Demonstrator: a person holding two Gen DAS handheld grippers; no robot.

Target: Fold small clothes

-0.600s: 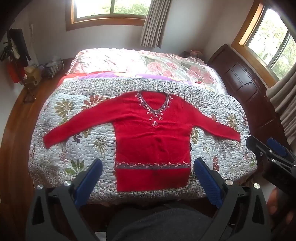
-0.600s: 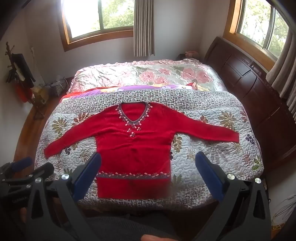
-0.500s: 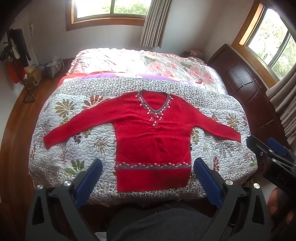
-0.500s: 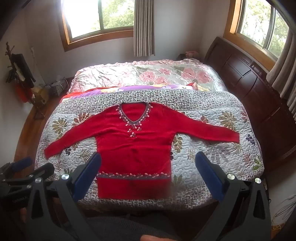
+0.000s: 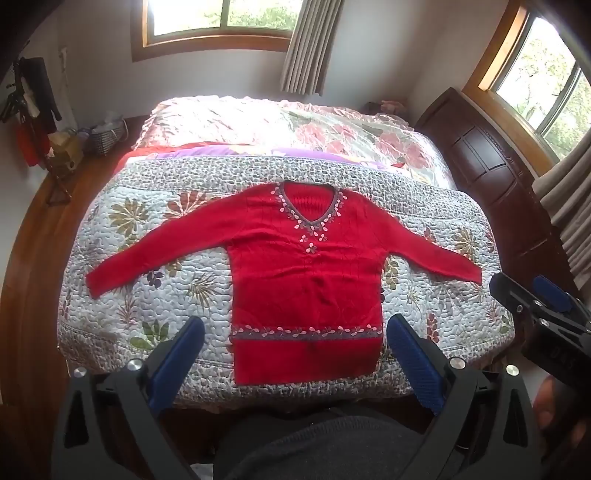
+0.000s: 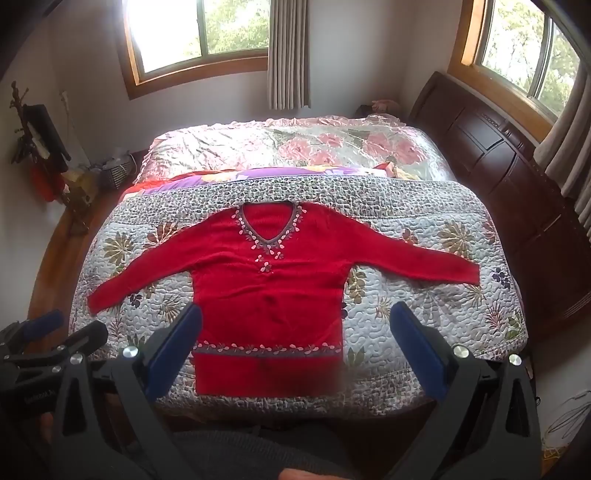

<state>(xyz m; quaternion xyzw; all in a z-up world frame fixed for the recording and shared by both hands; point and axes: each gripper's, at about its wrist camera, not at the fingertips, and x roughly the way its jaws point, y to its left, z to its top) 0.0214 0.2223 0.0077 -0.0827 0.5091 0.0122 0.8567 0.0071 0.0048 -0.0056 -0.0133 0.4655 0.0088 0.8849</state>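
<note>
Sweater (image 5: 306, 280), red, long-sleeved, lies flat and face up on the floral quilt (image 5: 147, 295) covering the near part of the bed; V-neck (image 5: 309, 206) with leaf-pattern trim points toward the far side; hem band (image 5: 306, 332) with matching trim lies close to the quilt's near edge; both sleeves are spread outward and slightly downward, left cuff (image 5: 92, 286) and right cuff (image 5: 474, 273) resting on the quilt. Left tongs (image 5: 295, 354) hang above the near edge of the bed with blue pads (image 5: 177, 365) wide apart, framing the hem without contact; right tongs (image 6: 295, 339) hang likewise, pads (image 6: 417, 354) wide apart, holding nothing; each unit appears at the margin of the other's view. Pink flowered bedspread (image 6: 295, 144) covers the far part of the bed; dark wooden headboard (image 6: 498, 155) stands along the right; curtained window (image 6: 199, 33) occupies the far wall. Dark fabric at the lower edge is probably the person's clothing (image 5: 314, 446).
</note>
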